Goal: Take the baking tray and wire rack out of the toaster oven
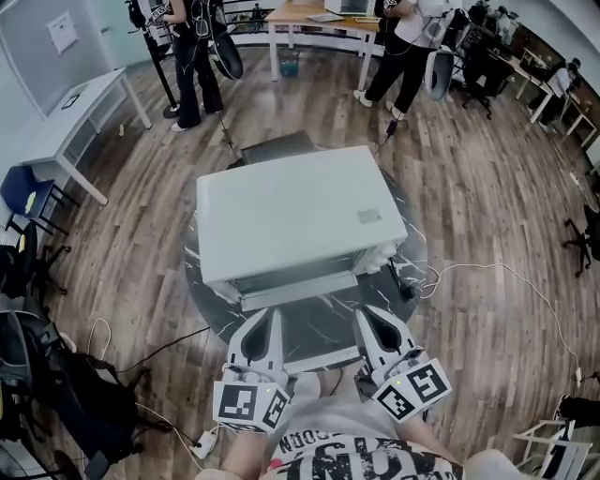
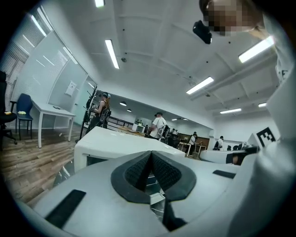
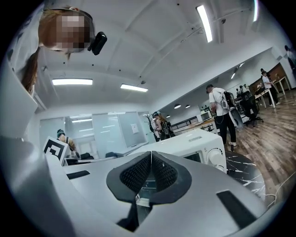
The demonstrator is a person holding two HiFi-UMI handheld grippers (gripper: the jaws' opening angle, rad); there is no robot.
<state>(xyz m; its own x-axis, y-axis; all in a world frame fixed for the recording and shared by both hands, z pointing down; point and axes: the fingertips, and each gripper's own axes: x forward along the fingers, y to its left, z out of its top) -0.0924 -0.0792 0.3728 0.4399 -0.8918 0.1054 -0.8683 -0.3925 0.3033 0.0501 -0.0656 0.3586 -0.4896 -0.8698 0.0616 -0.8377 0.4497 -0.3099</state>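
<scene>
A white toaster oven (image 1: 291,216) stands on a round dark marble table (image 1: 414,251), its front facing me. A pale strip (image 1: 300,292) runs along that front; I cannot tell whether the door is ajar. No baking tray or wire rack shows. My left gripper (image 1: 273,315) and right gripper (image 1: 365,315) hover side by side over the table's near edge, pointing at the oven front, both shut with nothing between the pads. The left gripper view has the left gripper (image 2: 151,158) low before the oven (image 2: 111,141). The right gripper view has the right gripper (image 3: 151,159) before the oven (image 3: 196,141) and its knob (image 3: 215,157).
Cables (image 1: 487,272) trail from the table across the wooden floor, and a power strip (image 1: 202,442) lies by my feet. Two people (image 1: 192,56) stand beyond the oven near desks (image 1: 319,14). A white desk (image 1: 80,117) and chairs (image 1: 28,202) stand at the left.
</scene>
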